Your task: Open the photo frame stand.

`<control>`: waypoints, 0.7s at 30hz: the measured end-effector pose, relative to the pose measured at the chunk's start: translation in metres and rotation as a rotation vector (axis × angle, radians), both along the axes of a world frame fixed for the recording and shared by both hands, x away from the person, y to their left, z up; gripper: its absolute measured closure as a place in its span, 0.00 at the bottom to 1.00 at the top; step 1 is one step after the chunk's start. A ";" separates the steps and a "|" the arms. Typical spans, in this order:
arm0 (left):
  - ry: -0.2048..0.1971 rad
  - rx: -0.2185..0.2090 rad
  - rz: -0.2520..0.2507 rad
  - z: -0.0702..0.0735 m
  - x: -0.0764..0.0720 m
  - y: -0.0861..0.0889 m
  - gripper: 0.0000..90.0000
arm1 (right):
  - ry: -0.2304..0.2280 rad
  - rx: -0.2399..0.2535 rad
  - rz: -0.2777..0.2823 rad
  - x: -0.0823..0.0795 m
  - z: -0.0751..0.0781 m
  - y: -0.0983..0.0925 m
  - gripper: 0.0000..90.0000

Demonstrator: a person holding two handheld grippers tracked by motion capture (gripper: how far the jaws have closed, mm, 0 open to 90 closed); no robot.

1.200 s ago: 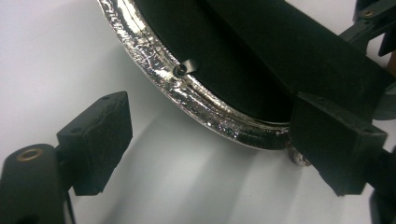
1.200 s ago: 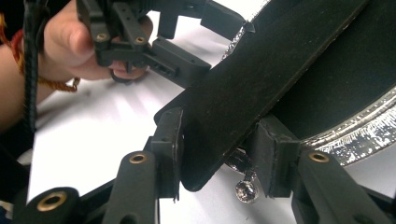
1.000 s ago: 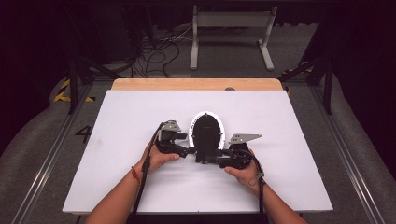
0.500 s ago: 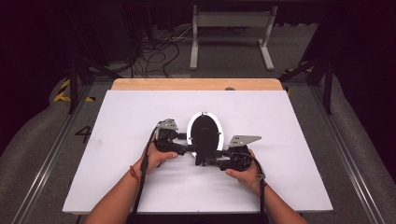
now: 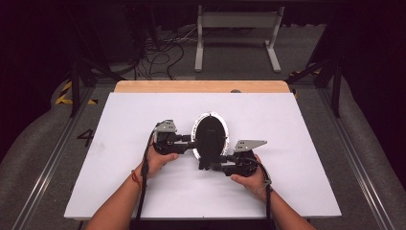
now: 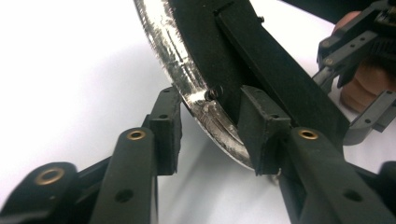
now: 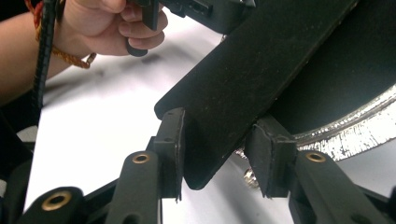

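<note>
An oval black disc (image 5: 210,136) with a silvery rim (image 6: 187,79) stands tilted on the white table (image 5: 297,124), with a flat black bar (image 6: 275,70) across its back. My left gripper (image 5: 194,143) reaches the disc's left edge. Its jaws have just been closing with the rim between them (image 6: 212,133). One pad lies against the black side, and a small gap shows between the other pad and the rim. From the lower right, my right gripper (image 5: 207,165) is shut on the end of the black bar (image 7: 261,79), with both pads against it (image 7: 217,154).
A wooden strip (image 5: 201,86) runs along the table's far edge. Beyond it stand a metal frame (image 5: 237,33) and loose cables (image 5: 158,52) on the floor. Both forearms come in from the near edge of the table.
The left hand has shifted slightly at the disc's left edge. The disc and the right hand stay where they were.
</note>
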State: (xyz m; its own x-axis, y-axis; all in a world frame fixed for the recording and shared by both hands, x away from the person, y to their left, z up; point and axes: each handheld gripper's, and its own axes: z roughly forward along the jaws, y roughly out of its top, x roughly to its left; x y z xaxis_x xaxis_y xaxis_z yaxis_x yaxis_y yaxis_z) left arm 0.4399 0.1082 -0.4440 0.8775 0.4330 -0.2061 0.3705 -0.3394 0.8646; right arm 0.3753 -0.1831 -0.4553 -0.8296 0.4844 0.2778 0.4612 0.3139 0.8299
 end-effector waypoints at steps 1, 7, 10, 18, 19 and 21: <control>-0.019 0.004 0.003 0.002 -0.002 0.000 0.70 | 0.001 0.004 -0.001 0.000 0.000 0.000 0.67; -0.142 0.050 0.027 0.011 -0.012 0.002 0.73 | 0.009 0.000 -0.046 0.002 -0.001 0.008 0.74; -0.160 0.059 0.013 0.010 -0.016 0.005 0.74 | 0.000 -0.026 -0.050 0.000 -0.001 0.011 0.80; -0.193 0.077 0.009 0.014 -0.025 0.004 0.76 | -0.015 -0.066 -0.038 -0.003 0.000 0.012 0.85; -0.184 0.073 0.010 0.014 -0.025 0.005 0.76 | -0.015 -0.069 -0.039 -0.003 0.001 0.012 0.85; -0.173 0.061 0.006 0.013 -0.024 0.006 0.77 | -0.014 -0.075 -0.041 -0.003 0.001 0.013 0.86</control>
State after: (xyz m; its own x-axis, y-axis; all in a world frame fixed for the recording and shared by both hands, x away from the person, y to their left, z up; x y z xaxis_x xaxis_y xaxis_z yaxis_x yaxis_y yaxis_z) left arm 0.4155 0.1140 -0.4308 0.8951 0.4451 -0.0251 0.2197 -0.3913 0.8936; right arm 0.3725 -0.1705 -0.4547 -0.8119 0.5374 0.2283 0.4639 0.3562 0.8112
